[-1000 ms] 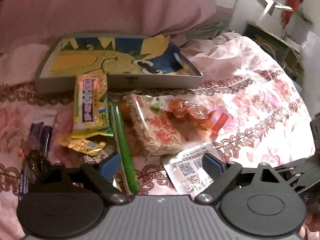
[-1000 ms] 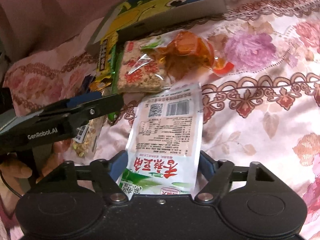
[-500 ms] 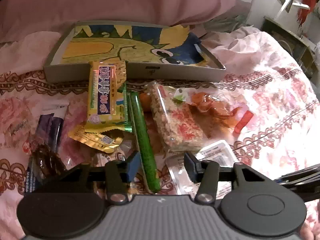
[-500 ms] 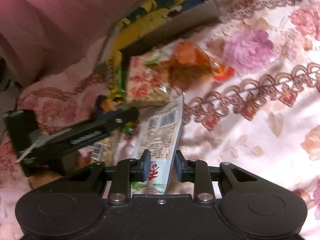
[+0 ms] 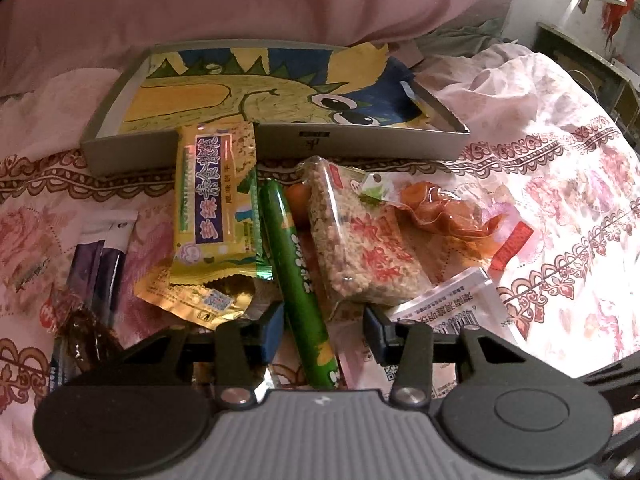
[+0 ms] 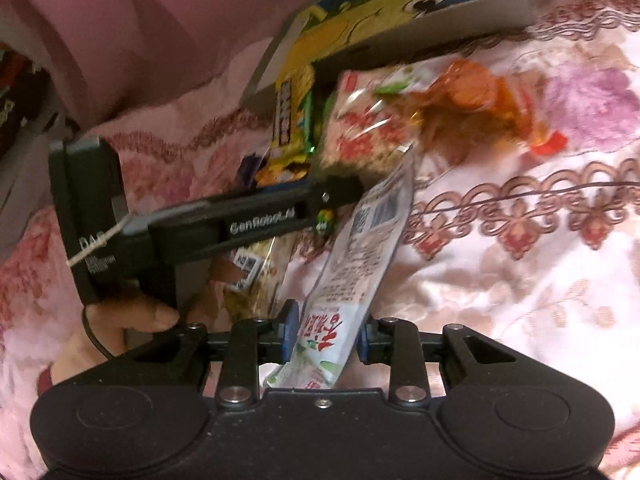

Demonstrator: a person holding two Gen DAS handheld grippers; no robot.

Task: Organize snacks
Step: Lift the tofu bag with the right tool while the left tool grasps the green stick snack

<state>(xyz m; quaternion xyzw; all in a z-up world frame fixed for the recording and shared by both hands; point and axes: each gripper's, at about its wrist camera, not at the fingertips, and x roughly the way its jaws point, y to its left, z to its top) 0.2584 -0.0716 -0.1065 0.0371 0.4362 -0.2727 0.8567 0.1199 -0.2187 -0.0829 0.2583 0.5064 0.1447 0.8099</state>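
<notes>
While the snacks lie heaped on the floral bedspread [image 5: 560, 184], open cloth shows only to the right of the pile, running out to the bed's far edge. Shallow grey box [image 5: 360, 146] with a cartoon-printed floor sits at the back, its near wall touching the top of the yellow biscuit pack [image 5: 214, 196]. Pink pillow [image 5: 240, 0] rises directly behind the box and closes that side.

Pile, left to right: dark purple sachets [image 5: 100, 264], biscuit pack over a crumpled gold wrapper [image 5: 192, 300], green sausage stick [image 5: 298, 276], puffed-rice bar [image 5: 360, 240] in clear wrap, orange-red pouch [image 5: 452, 216]. All crowd or overlap each other.

Left tool [image 5: 324, 326] hangs low at the near edge of the pile, jaws partly apart. The lower end of the sausage stick lies between the blue pads [image 5: 272, 328]; no clear contact with either pad.

Right tool [image 6: 326, 338] is closed on the bottom end of the white snack bag [image 6: 360, 248], the bag tilted up from the bedspread with its barcode end near the rice bar. The left tool's black body lies just to its left in the right wrist view, so room between the two is tight.
</notes>
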